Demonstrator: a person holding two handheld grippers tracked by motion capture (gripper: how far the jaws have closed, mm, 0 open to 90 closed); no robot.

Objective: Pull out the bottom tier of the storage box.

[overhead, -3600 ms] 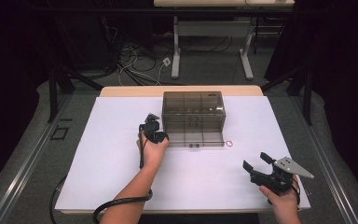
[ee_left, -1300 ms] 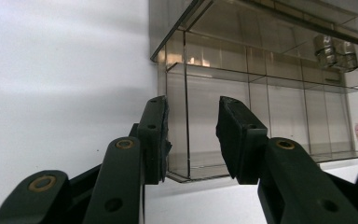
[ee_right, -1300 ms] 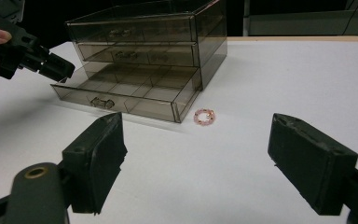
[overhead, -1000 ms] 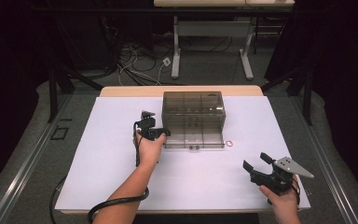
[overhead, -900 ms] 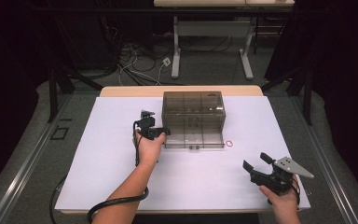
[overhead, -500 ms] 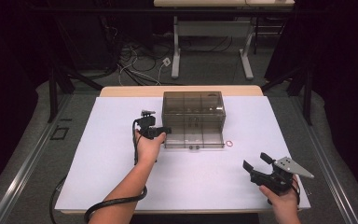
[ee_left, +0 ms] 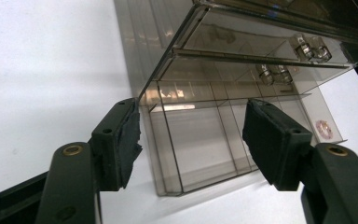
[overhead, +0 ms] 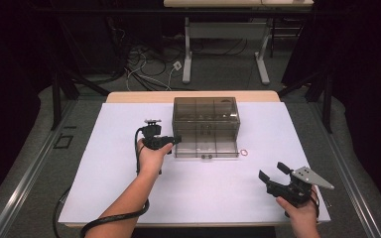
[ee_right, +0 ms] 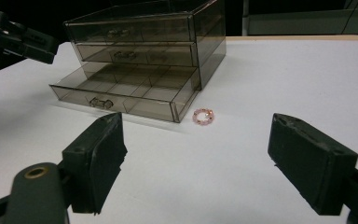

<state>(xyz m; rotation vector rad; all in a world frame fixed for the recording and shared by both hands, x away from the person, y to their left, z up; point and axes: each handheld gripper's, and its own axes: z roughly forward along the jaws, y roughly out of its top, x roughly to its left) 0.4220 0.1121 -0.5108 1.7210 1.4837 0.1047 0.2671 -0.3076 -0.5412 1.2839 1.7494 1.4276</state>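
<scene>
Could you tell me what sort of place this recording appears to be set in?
Probably a lab or recording studio: a white-topped table ringed by dark curtains, loose cables on the carpeted floor, and an adjustable desk frame behind. A smoky drawer box is the prop.

A lab: black curtains (overhead: 362, 74), floor cables (overhead: 144, 64), white-topped table (overhead: 104, 178), desk legs (overhead: 187, 54).

White table (overhead: 129, 198), floor cables (overhead: 144, 64)

High view overhead, facing forward; gripper views low, close; all share drawer box (overhead: 206, 126).
</scene>
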